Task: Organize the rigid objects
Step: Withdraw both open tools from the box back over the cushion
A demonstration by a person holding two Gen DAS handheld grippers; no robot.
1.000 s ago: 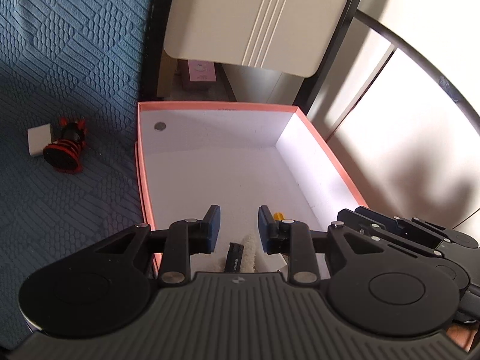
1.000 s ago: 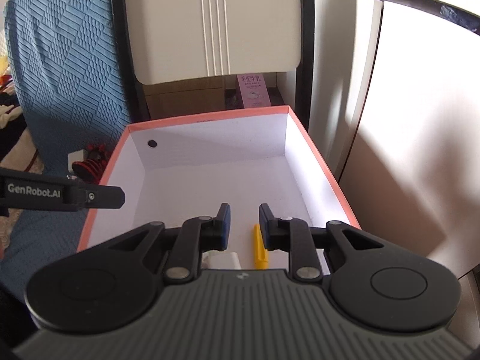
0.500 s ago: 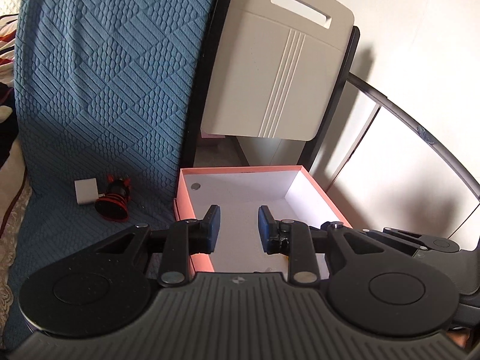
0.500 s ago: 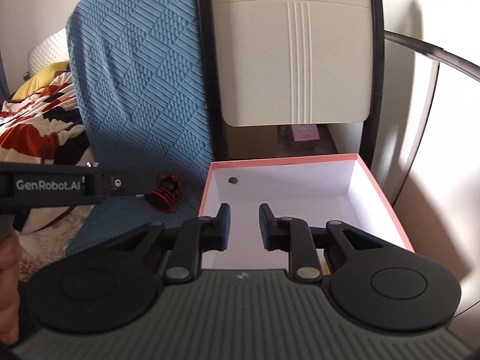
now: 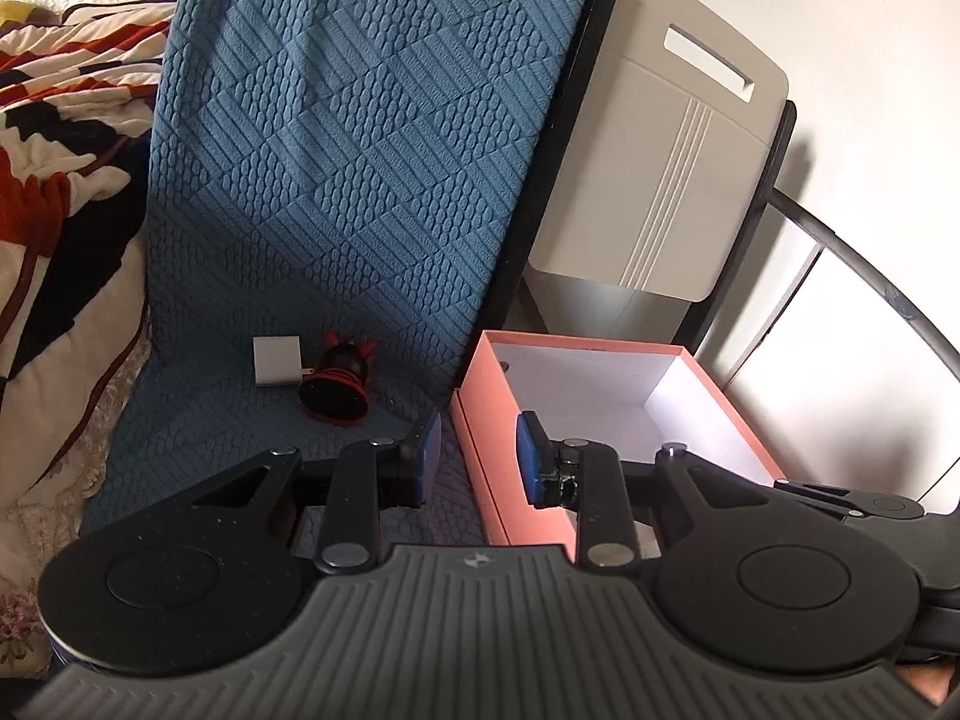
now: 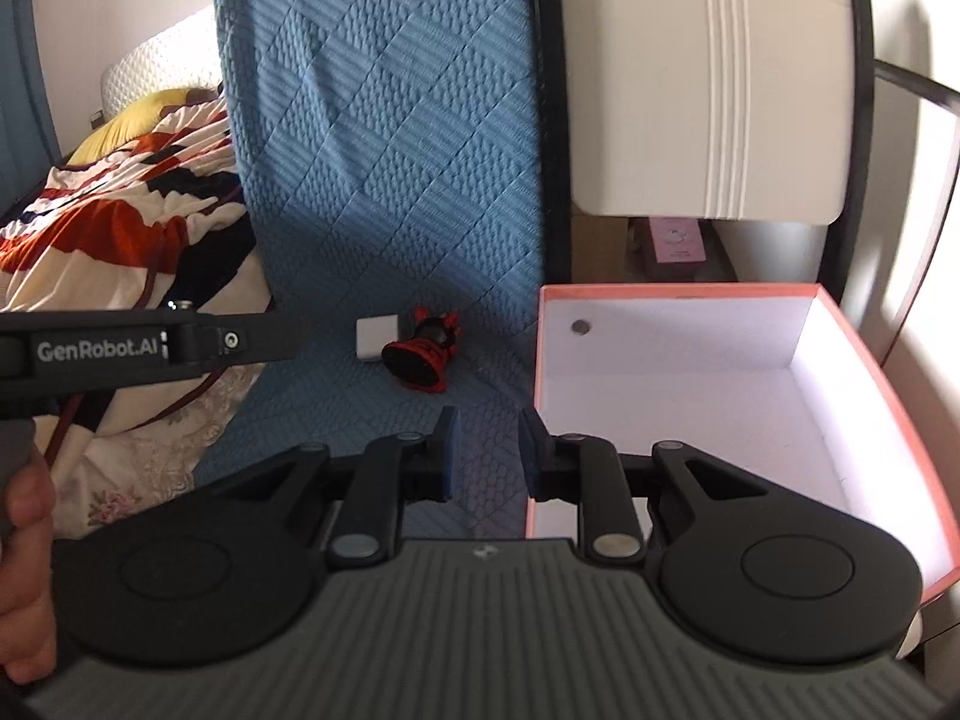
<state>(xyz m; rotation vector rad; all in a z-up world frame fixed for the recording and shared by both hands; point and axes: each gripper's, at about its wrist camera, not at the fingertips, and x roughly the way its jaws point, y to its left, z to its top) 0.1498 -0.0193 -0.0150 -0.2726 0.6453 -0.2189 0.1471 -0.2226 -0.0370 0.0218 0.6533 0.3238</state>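
Observation:
A white charger block (image 5: pixel 276 361) and a red-and-black ribbed object (image 5: pixel 339 384) lie side by side on the blue quilted cover (image 5: pixel 360 180). To their right stands a pink box (image 5: pixel 522 504) with a white inside; the part of its floor in view is bare. My left gripper (image 5: pixel 480 450) hovers over the box's near left corner, jaws narrowly apart and empty. My right gripper (image 6: pixel 487 450) hangs just left of the box wall (image 6: pixel 678 291), also narrowly apart and empty. In the right wrist view, the charger (image 6: pixel 377 338) and the red-and-black object (image 6: pixel 423 360) lie beyond the fingertips.
A beige board with a handle slot (image 5: pixel 660 180) leans behind the box. A pink carton (image 6: pixel 675 240) stands under it. A patterned blanket (image 5: pixel 54 120) covers the bed at left. A curved black bar (image 5: pixel 870 276) runs along the right. A hand (image 6: pixel 24 540) grips the left tool.
Both grippers have drawn back and up from inside the box. The items on the box floor dropped out of view. The charger and the red-and-black object now sit nearer the middle.

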